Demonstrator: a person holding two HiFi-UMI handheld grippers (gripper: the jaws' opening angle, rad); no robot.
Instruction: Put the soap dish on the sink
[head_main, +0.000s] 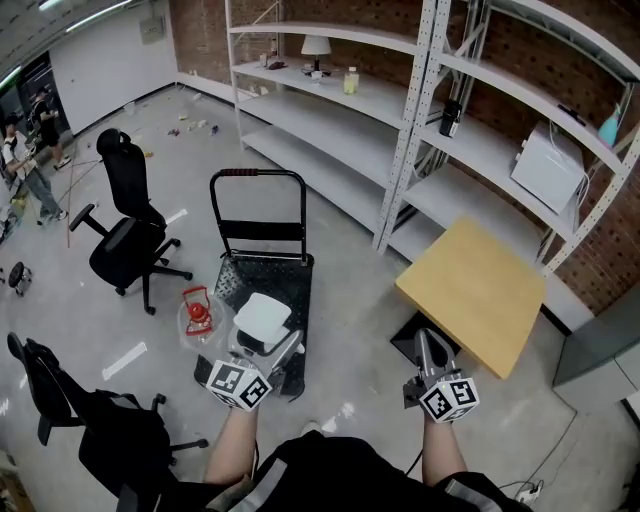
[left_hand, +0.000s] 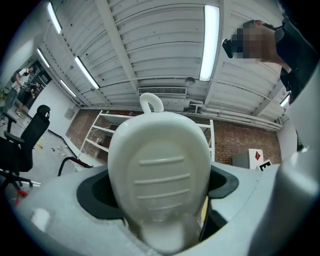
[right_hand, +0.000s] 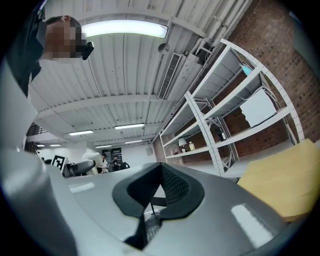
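Over the trolley (head_main: 300, 285), pale ribbed soap dish (left_hand: 159, 165) in left gripper (head_main: 268, 352)

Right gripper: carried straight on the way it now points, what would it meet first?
Nothing close: the right gripper, jaws shut and empty, points past the yellow table, which lies to its right. The white shelving rack looks like the first thing, though depth is unclear.

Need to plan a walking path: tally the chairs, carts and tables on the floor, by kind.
Black office chairs: 2
Platform cart: 1
Wooden table: 1
Total: 4
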